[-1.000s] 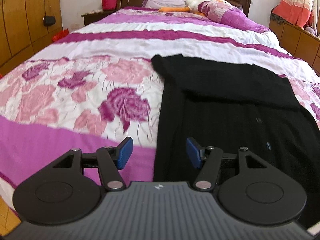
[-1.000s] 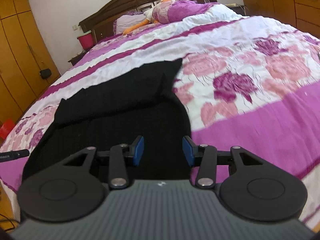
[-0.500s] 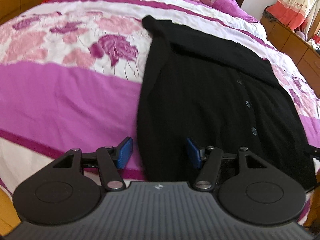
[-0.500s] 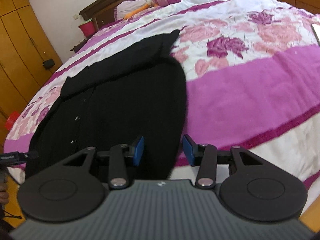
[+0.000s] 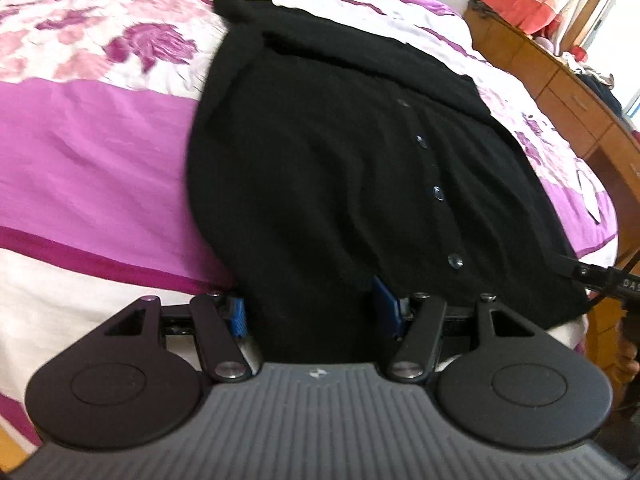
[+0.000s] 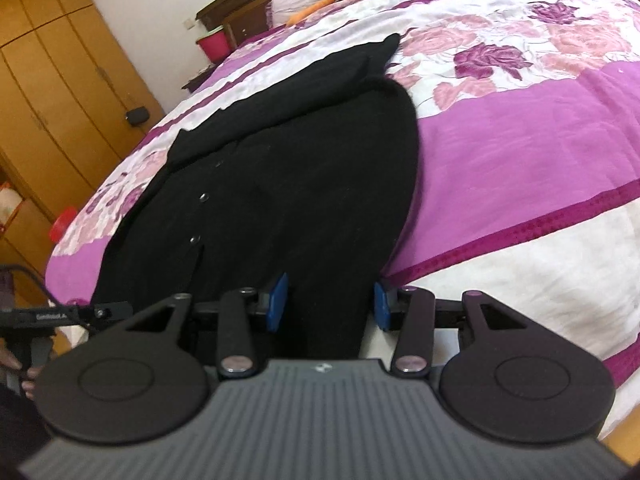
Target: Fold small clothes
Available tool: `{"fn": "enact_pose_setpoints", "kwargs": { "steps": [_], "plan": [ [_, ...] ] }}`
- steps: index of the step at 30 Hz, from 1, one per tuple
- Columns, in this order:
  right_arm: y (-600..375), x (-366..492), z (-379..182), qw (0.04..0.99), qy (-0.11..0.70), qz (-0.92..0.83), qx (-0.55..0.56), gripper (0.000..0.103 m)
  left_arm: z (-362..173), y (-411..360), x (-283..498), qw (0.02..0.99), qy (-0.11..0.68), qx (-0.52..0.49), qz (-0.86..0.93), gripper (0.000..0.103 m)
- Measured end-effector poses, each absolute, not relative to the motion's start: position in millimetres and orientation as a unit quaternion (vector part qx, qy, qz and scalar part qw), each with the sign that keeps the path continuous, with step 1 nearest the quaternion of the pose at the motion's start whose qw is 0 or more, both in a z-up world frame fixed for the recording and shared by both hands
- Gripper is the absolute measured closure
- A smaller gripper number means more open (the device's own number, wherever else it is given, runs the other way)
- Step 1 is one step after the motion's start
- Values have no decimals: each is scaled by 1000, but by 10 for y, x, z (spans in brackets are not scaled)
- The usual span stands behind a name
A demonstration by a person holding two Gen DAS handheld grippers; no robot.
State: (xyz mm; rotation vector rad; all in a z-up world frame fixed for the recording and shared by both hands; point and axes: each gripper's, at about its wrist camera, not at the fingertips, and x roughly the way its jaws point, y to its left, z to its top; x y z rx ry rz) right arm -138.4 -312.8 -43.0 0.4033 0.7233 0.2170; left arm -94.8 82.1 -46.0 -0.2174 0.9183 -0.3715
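Nearest first: left claw [image 5: 310,314] sits w/ blue pads spread wide, the near hem of the black knit button-front cardigan [image 5: 328,152] running between them but not pinched; right claw [image 6: 328,306] likewise gapes wide at the hem's other corner, cloth between the pads, no squeeze seen. Cardigan lies flat on the pink-and-white rose-print bed quilt [image 5: 92,128], hem at 6 o'clock hanging at the bed edge, button row [image 5: 436,192] running up toward 12, sleeves folded across the far end approx 12–1 o'clock. Step in hand, as I judge it: take both hem corners for a bottom-to-top fold. To do it well: push each claw a bit deeper so pads catch all layers, not just the edge rib; close both together; lift evenly, keep hem taut btwn the two so knit doesn't sag or twist; carry straight toward 12 and lay the hem level w/ the shoulder line. Risk: soft knit slips or only top layer gets caught. Further off, wooden headboard [image 6: 240,8] and pillows at 12.
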Motion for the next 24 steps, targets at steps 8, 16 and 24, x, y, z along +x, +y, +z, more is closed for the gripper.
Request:
{"fn": "enact_pose_setpoints", "kwargs": {
  "steps": [8, 16, 24],
  "plan": [
    [-3083, -1330, -475, 910, 354, 112, 184, 57, -599, 802, -768, 864, 446, -137, -189, 38],
    [-3065, -1475, -469, 911, 350, 144, 164, 57, -577, 747, -951, 862, 443, -123, -214, 40],
    [-3049, -1508, -454, 916, 334, 130, 179, 92, -586, 826, -950, 860, 435, -157, -218, 89]
  ]
}}
